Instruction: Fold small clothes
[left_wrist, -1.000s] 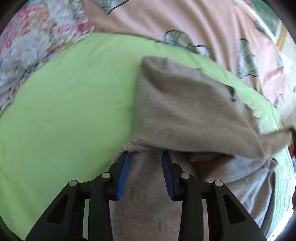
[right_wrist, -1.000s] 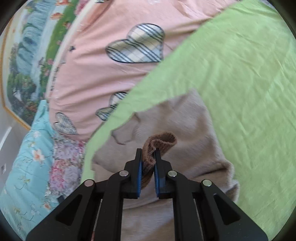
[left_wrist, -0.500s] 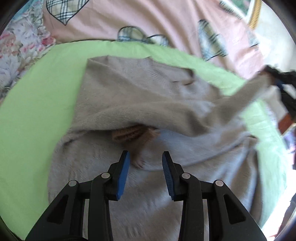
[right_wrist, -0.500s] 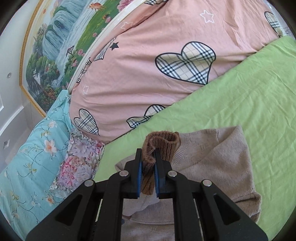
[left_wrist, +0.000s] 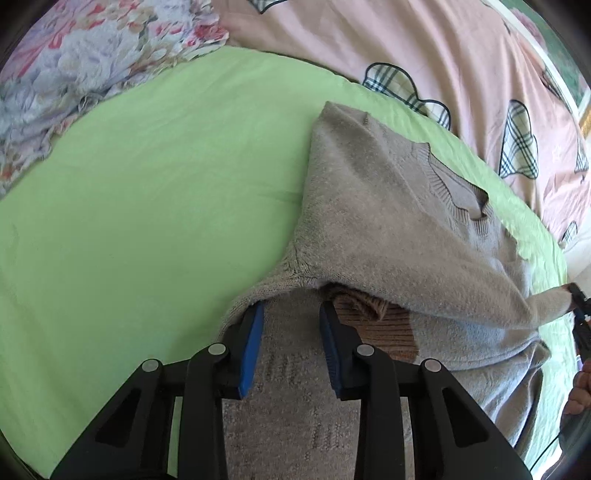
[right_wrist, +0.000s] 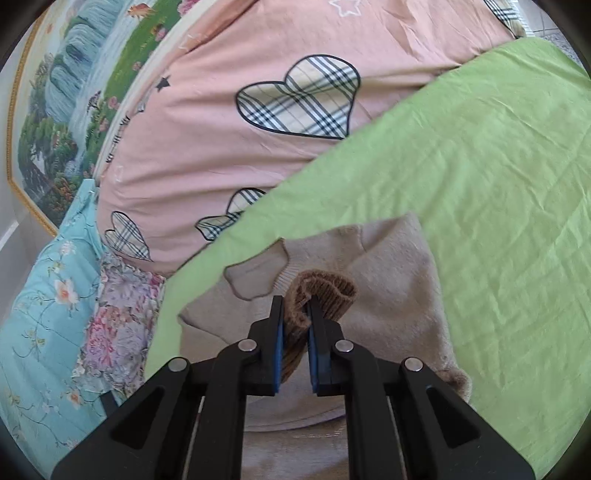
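Green-sheeted bed (left_wrist: 147, 192) carries a grey sweater (left_wrist: 388, 206) near its pillow edge, right hand-held gripper (right_wrist: 295, 317) pinching the brown cuff (right_wrist: 325, 291), left hand-held gripper (left_wrist: 291, 325) spread above the body, mid sleeve-fold; next, lay the sleeve flat.

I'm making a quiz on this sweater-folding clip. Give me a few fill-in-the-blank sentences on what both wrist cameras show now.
1. The grey-beige sweater lies on a ____ sheet.
2. The right gripper is shut on the sweater's ____ ribbed cuff.
3. The pink quilt carries plaid ____ shapes.
4. The left gripper's fingers are ____, with the sweater under them.

Missing words: green; brown; heart; open
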